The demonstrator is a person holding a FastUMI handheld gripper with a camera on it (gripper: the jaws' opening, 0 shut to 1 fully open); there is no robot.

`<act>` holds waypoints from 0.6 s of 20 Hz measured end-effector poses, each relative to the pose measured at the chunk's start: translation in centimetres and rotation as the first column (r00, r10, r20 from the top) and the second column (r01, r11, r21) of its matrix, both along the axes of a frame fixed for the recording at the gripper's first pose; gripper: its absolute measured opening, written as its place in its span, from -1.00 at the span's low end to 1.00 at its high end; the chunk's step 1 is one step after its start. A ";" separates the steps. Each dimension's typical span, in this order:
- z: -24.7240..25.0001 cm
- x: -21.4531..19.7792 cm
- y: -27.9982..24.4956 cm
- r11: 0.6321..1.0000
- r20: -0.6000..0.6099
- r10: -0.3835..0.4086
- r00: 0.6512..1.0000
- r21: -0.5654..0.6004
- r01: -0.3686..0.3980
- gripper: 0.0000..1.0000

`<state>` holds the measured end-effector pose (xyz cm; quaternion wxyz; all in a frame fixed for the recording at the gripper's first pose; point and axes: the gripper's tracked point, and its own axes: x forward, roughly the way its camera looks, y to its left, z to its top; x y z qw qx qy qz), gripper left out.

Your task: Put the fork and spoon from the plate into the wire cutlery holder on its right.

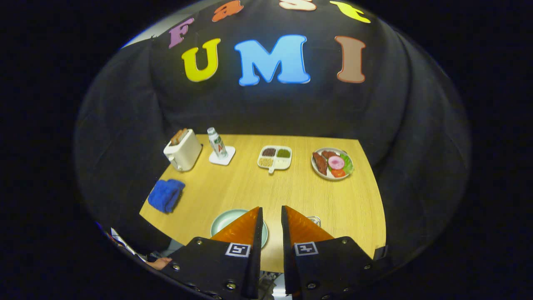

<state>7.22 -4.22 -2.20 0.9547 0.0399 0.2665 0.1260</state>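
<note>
1. A blue cloth [165,195] lies at the table's [291,191] left edge, with a toaster [183,150] and a bottle [217,143] beyond it.
2. The pale plate [225,221] sits just ahead of the left finger, half covered by it; the fork and spoon, and which way they point, cannot be made out.
3. The gripper [271,218] hangs above the near edge, fingers slightly parted and empty.
4. Wire, seemingly the cutlery holder [314,219], peeks beside the right finger.
5. The approach appears to be underway; next comes descending to the plate.

A pale green plate [227,220] lies flat, the wire holder [315,219] seemingly just right.
</note>
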 end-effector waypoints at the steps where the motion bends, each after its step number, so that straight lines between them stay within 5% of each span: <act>1: 0.5 -0.1 0.2 1.000 0.054 -0.018 0.998 0.010 0.017 -0.52; 12: 5.7 -2.6 1.9 0.987 0.469 -0.149 0.871 0.012 0.162 -0.49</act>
